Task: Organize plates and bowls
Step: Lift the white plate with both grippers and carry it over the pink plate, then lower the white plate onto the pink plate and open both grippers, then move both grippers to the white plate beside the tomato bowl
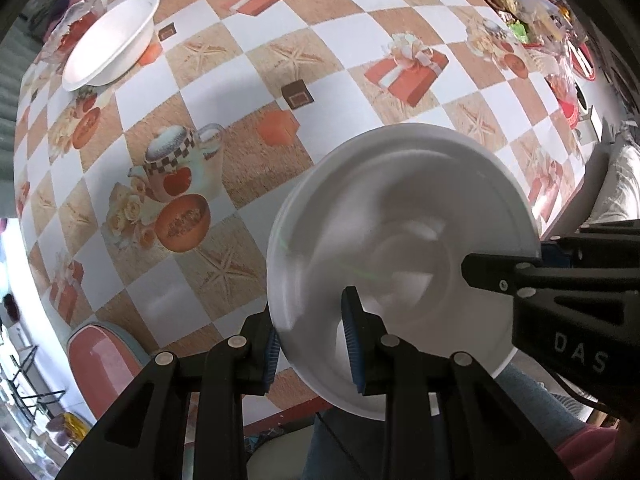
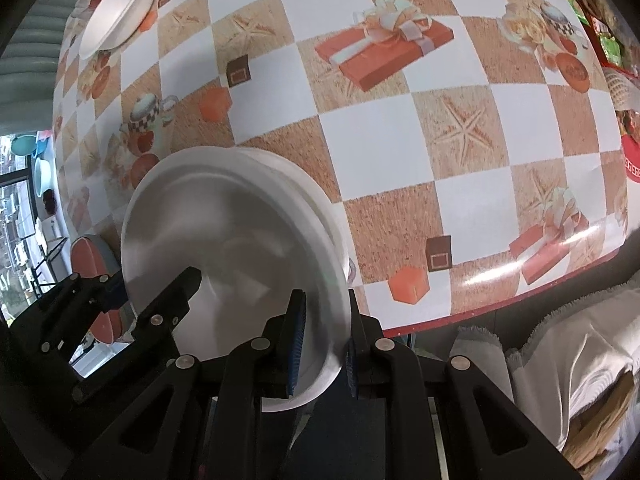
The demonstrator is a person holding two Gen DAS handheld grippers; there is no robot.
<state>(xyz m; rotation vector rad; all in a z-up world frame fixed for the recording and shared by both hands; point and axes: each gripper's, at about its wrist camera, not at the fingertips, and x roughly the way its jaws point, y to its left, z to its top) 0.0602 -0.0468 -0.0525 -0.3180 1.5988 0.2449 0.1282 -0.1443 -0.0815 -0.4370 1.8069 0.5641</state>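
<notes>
Fingers of left gripper (image 1: 312, 344) pinch near rim of white plate (image 1: 400, 264); right gripper (image 2: 322, 344) fingers pinch its opposite rim. Plate tilted, held above table's (image 1: 360, 80) near edge. White bowl (image 1: 112, 42) sits well apart, at far left corner.

Left tongs (image 1: 313, 350) reach forward, blue-padded fingers (image 1: 353, 344) closed on opposite faces of a thin white rim. Right tongs (image 2: 323, 347) pinch the same rim from the opposite side. Motion blur suggests both are probably moving.
</notes>
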